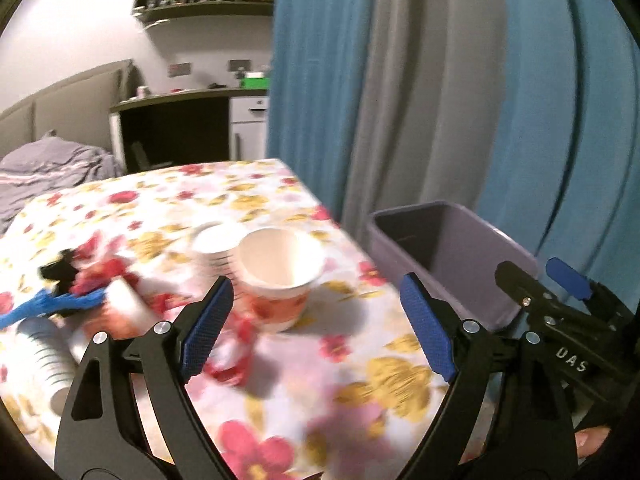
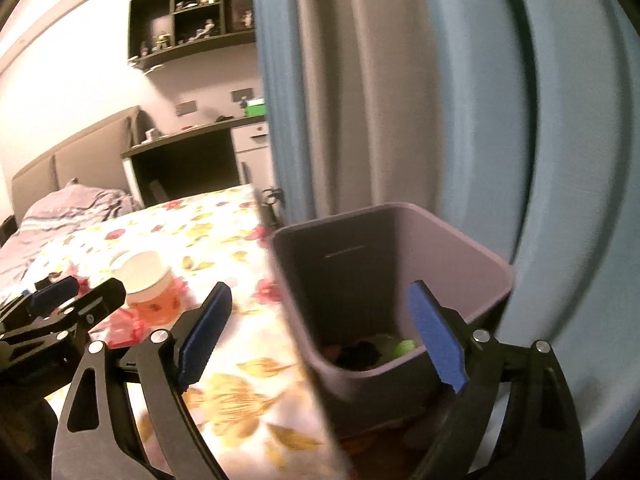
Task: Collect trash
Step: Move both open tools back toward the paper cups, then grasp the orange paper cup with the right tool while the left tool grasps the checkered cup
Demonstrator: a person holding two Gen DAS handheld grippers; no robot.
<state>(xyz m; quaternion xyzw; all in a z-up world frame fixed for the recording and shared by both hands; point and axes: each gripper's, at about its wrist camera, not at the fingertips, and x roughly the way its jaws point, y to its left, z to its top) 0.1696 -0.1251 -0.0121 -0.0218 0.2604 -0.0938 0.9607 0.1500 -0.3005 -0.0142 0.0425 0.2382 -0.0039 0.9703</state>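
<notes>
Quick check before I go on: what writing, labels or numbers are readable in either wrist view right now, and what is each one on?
"UAS": white letters on the black body of the right gripper, seen in the left wrist view.
Paper cup on the table: only a flower print, no words readable.
Bin: no label visible.
Green box on the far desk: too small and blurred to read.

Left gripper (image 1: 316, 320) wide open, nothing between pads, tilted downward over the table's right edge. Right gripper (image 2: 320, 336) also wide open and empty, tilted down just beside it. Fingertip (image 1: 592, 440) visible behind.
</notes>
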